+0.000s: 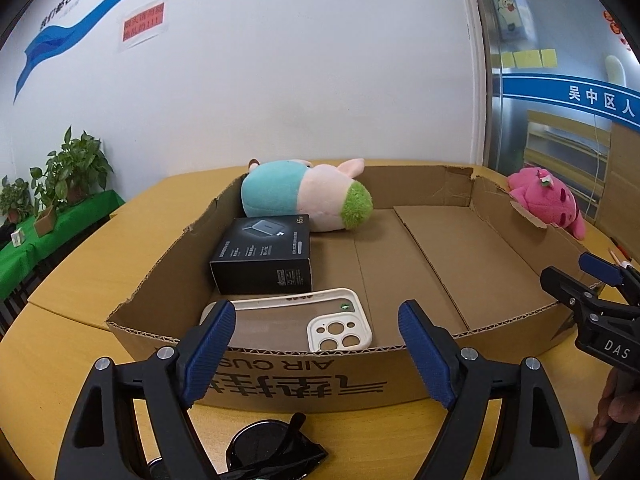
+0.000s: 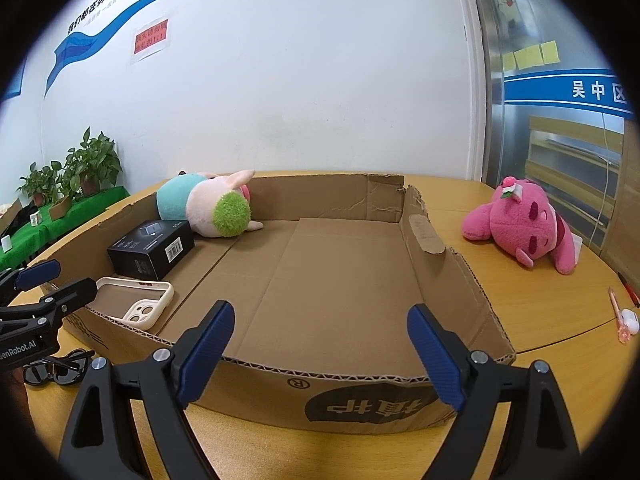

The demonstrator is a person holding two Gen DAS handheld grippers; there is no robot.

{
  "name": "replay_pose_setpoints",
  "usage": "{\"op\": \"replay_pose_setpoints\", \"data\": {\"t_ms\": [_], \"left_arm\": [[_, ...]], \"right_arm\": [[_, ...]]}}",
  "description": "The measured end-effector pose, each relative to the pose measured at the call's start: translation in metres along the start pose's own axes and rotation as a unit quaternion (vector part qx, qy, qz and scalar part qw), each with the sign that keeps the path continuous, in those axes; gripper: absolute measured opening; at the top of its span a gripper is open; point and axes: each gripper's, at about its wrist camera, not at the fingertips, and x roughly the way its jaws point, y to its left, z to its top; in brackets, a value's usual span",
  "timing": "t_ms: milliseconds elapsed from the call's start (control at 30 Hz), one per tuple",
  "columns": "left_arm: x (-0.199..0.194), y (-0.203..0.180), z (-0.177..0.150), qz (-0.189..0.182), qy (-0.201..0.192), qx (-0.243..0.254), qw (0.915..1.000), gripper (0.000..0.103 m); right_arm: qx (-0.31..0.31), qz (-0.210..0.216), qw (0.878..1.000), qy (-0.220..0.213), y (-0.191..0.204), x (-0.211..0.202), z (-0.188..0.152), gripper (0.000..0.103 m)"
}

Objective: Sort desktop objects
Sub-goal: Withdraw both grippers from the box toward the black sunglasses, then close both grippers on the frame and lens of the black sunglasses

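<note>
My left gripper (image 1: 316, 344) has fingers spread wide, empty, over the sunglasses (image 1: 276, 452) by the cardboard box (image 1: 360, 368). Right gripper (image 2: 320, 352) likewise: wide, nothing held or touched.

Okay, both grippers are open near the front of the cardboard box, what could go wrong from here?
1. The sunglasses lie folded on the table right against the cardboard box; the open left gripper could push them under its front wall instead of gripping them.
2. The phone case leans just inside that wall, so a dropped item may land on it.
3. The pink plush toy and pens sit far right, perhaps a stretch for the right gripper.
</note>
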Motion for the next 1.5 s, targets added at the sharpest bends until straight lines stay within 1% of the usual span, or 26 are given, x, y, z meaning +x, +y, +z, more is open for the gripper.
{"op": "replay_pose_setpoints", "data": {"t_ms": [100,200,300,400,467,533,600,667,733,767,833,867,933,967,1000,1133,1200,1267,1333,1400,1467,1500], "left_arm": [[-0.001,0.0,-0.005,0.003,-0.019,0.0,0.9998,0.087],[-0.002,0.0,-0.006,0.001,-0.021,0.0,0.9998,0.087],[-0.003,0.0,-0.002,-0.002,-0.01,0.0,0.9999,0.087],[-0.005,0.003,0.004,-0.018,0.014,-0.002,0.9997,0.087],[-0.011,0.009,0.008,-0.029,0.018,-0.018,0.9993,0.087],[-0.024,0.019,0.014,-0.03,0.005,-0.032,0.999,0.087],[-0.039,0.029,0.021,-0.019,-0.008,-0.027,0.9994,0.087],[-0.052,0.039,0.025,-0.005,-0.017,-0.017,0.9997,0.087],[-0.061,0.05,0.026,0.006,-0.013,-0.012,0.9998,0.087],[-0.063,0.056,0.026,0.009,-0.009,-0.013,0.9998,0.087],[-0.067,0.07,0.022,0.007,0.009,-0.017,0.9998,0.087],[-0.068,0.075,0.02,0.005,0.013,-0.017,0.9998,0.087],[-0.072,0.085,0.014,0.021,0.025,-0.004,0.9995,0.087],[-0.071,0.09,0.011,0.026,0.038,0.0,0.999,0.087],[-0.07,0.095,0.008,0.023,0.053,-0.003,0.9983,0.087],[-0.066,0.118,-0.011,0.0,0.1,-0.042,0.9941,0.087],[-0.061,0.124,-0.021,-0.006,0.126,-0.052,0.9906,0.087],[-0.057,0.129,-0.03,-0.015,0.155,-0.061,0.986,0.086],[-0.056,0.133,-0.041,-0.039,0.18,-0.071,0.9804,0.086],[-0.056,0.135,-0.048,-0.051,0.188,-0.079,0.9776,0.086],[-0.056,0.138,-0.055,-0.064,0.199,-0.09,0.9738,0.085],[-0.056,0.138,-0.058,-0.069,0.204,-0.094,0.972,0.084]], "right_arm": [[0.0,0.0,1.0,0.0,0.0,0.001,0.0,0.088],[0.0,-0.001,1.0,0.0,0.0,0.0,0.001,0.088],[0.001,0.001,1.0,-0.001,0.0,0.0,0.001,0.088],[0.0,0.001,1.0,-0.002,0.0,0.001,0.001,0.088],[-0.003,0.004,1.0,-0.005,-0.001,0.002,0.002,0.088],[-0.008,0.009,1.0,-0.006,-0.001,0.002,0.003,0.089],[-0.01,0.01,1.0,0.009,-0.001,0.002,0.008,0.089],[-0.021,0.011,1.0,0.01,0.002,-0.002,0.014,0.089],[-0.028,0.021,0.999,0.0,0.005,-0.012,0.021,0.089],[-0.027,0.033,0.999,-0.001,0.007,-0.018,0.024,0.089],[-0.016,0.067,0.998,0.008,0.01,-0.026,0.029,0.089],[-0.008,0.09,0.996,0.021,0.013,-0.029,0.03,0.089],[0.002,0.144,0.987,0.065,0.021,-0.027,0.03,0.089],[0.005,0.174,0.98,0.092,0.028,-0.024,0.029,0.089],[0.004,0.192,0.975,0.108,0.034,-0.023,0.027,0.089],[-0.021,0.258,0.953,0.16,0.069,-0.015,0.018,0.089],[-0.028,0.29,0.936,0.2,0.09,-0.002,0.012,0.089],[-0.033,0.306,0.922,0.234,0.109,0.009,0.005,0.089],[-0.047,0.304,0.914,0.264,0.129,0.021,-0.003,0.089],[-0.059,0.31,0.904,0.288,0.148,0.033,-0.008,0.089],[-0.066,0.323,0.894,0.303,0.165,0.042,-0.012,0.089],[-0.072,0.325,0.892,0.306,0.172,0.045,-0.014,0.089]]}}
